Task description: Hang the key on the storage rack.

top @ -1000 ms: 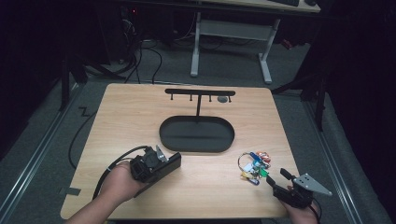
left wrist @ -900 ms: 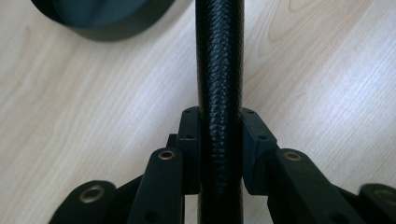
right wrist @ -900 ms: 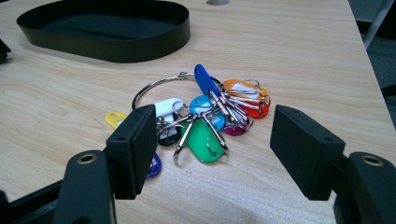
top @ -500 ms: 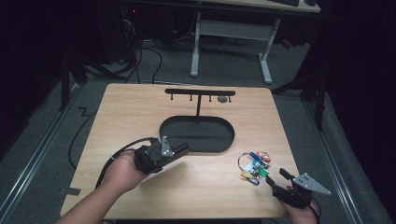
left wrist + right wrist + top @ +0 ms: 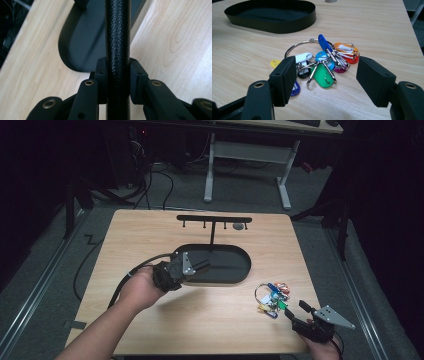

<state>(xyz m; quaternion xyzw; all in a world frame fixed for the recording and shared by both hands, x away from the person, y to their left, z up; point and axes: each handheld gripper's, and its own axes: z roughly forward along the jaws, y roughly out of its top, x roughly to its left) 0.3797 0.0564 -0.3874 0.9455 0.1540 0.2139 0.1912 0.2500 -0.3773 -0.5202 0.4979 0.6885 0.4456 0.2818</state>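
My right gripper [image 5: 325, 82] spread wide, low near table edge, key ring with coloured tags [image 5: 324, 60] flat just ahead. My left gripper [image 5: 117, 75] clenched on black textured cable [image 5: 117, 37], above black oval tray [image 5: 235, 270] rim.

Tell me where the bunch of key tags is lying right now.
In the high view the bunch of key tags lies on the table near its front right corner, just right of the black oval tray, and directly ahead of the open right gripper.
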